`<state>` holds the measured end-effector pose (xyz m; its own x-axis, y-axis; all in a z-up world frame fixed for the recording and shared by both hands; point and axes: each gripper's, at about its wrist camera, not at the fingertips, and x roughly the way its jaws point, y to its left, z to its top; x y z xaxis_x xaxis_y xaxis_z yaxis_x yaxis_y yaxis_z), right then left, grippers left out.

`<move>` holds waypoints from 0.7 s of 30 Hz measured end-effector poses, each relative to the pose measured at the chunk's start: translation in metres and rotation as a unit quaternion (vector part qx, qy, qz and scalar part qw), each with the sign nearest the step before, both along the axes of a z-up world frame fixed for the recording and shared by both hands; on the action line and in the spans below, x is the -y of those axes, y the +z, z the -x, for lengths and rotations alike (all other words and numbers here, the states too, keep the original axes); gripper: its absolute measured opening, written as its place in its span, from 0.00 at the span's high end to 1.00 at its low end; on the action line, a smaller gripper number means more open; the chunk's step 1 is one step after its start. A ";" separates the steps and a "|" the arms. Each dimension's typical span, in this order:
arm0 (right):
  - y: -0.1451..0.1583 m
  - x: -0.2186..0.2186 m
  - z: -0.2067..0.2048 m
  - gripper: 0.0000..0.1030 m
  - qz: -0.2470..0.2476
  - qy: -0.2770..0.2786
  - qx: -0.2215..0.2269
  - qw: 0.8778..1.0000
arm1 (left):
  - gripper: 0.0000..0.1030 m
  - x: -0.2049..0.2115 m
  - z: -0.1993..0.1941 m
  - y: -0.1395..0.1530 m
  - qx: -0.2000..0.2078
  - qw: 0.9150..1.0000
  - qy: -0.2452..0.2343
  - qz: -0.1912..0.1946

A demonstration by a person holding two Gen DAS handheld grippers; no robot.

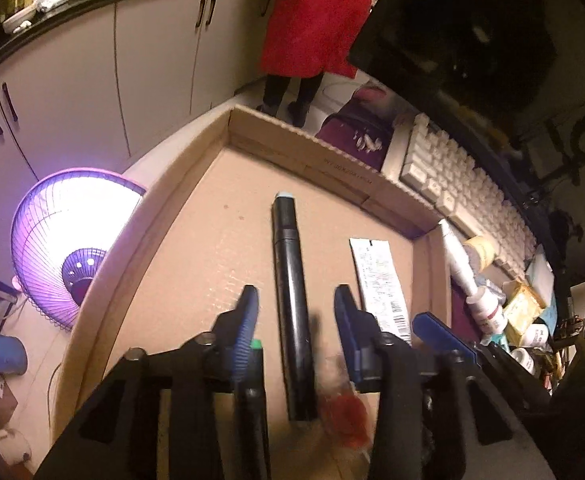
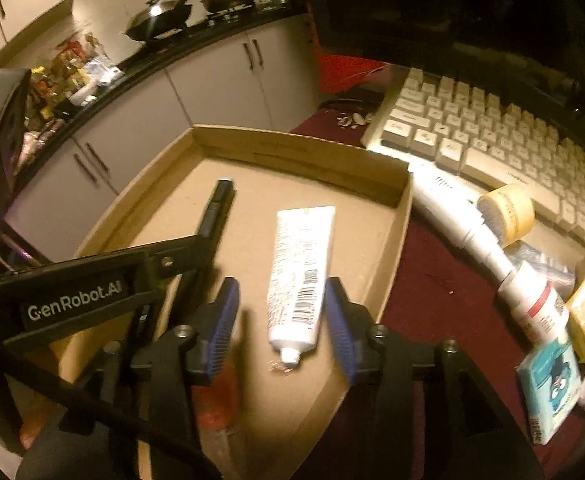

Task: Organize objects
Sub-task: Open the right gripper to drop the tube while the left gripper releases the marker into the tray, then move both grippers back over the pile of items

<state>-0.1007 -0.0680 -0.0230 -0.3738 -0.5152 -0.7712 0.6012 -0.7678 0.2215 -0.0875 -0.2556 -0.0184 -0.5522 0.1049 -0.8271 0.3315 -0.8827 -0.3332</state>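
Note:
A shallow cardboard box [image 1: 252, 128] holds a long black marker [image 1: 288, 264] and a white tube [image 1: 378, 280] with a barcode. My left gripper [image 1: 296, 292] is open, its blue pads on either side of the marker without touching it. In the right wrist view the white tube [image 2: 300, 264] lies flat, cap toward me. My right gripper [image 2: 282, 282] is open around the tube's lower end, with a gap at each pad. The black marker [image 2: 218, 208] lies to its left. A blurred red thing [image 2: 216, 400] sits at the near end of the box.
Right of the box, on a dark red cloth, lie a white keyboard [image 2: 492, 140], a long white applicator [image 2: 452, 216], a yellow tape roll [image 2: 508, 212], a red-labelled bottle [image 2: 540, 304] and small boxes [image 2: 552, 384]. A glowing heater [image 1: 72, 240] stands at left. A person in red [image 1: 316, 20] stands by the cabinets.

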 end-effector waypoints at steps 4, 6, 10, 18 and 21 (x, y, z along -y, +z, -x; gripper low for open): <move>0.016 -0.018 -0.019 0.36 0.022 0.001 -0.030 0.999 | 0.57 -0.013 -0.018 0.018 -0.031 0.999 -0.007 0.007; 0.022 -0.032 -0.027 0.36 0.038 0.003 -0.030 0.999 | 0.57 -0.024 -0.029 0.027 -0.044 0.999 -0.013 0.012; 0.027 -0.066 -0.042 0.35 0.068 0.003 -0.019 0.998 | 0.57 -0.053 -0.046 0.041 -0.065 0.997 -0.040 0.022; 0.015 -0.143 -0.056 0.34 0.063 -0.053 -0.003 0.997 | 0.57 -0.129 -0.055 0.055 -0.068 0.990 -0.116 0.040; 0.009 -0.174 -0.056 0.34 0.063 -0.084 0.005 0.994 | 0.57 -0.152 -0.061 0.057 -0.063 0.987 -0.140 0.044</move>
